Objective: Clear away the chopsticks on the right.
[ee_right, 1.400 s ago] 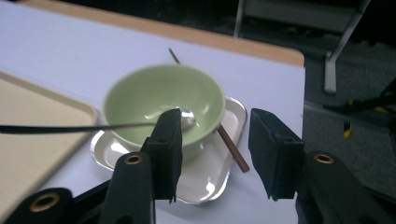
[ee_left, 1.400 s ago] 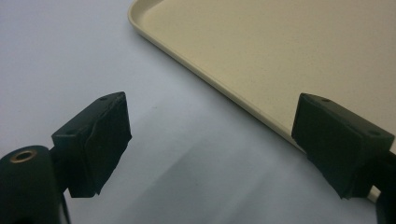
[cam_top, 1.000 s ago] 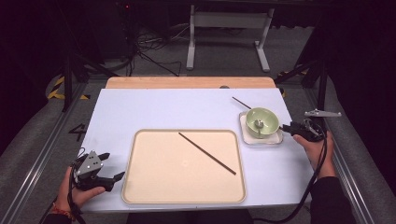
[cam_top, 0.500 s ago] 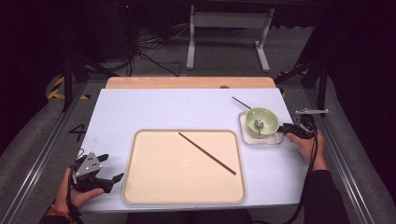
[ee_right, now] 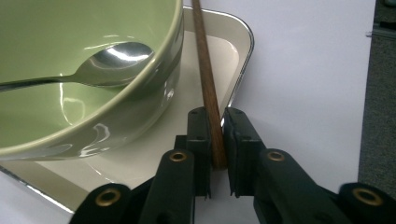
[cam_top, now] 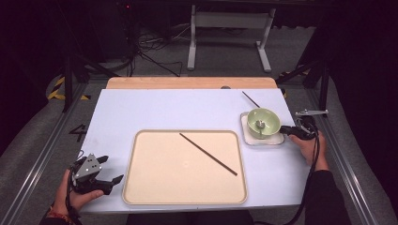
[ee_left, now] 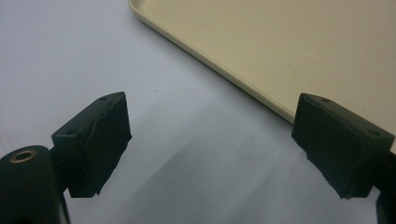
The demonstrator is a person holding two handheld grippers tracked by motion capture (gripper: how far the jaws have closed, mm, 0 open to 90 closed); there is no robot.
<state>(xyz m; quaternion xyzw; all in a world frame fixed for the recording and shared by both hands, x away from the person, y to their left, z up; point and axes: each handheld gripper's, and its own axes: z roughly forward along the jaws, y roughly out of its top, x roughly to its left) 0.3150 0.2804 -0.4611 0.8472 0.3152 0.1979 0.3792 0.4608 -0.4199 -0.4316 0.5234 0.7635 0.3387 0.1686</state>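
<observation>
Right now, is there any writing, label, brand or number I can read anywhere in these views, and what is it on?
"4": a dark numeral on the grey floor left of the table.
Nothing else is readable: the tray, green bowl, small white tray, chopsticks and both grippers carry no lettering that I can see.

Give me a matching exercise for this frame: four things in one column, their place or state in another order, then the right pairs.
Things:
1. spoon
2. green bowl
3. loose chopstick
4. left hand-held gripper

Places or states:
A. lying slantwise on the beige tray
B. inside the bowl
C. jaws open, nothing between them
D. standing on the small white dish

Pairs: 1-B, 2-D, 3-A, 4-C
</observation>
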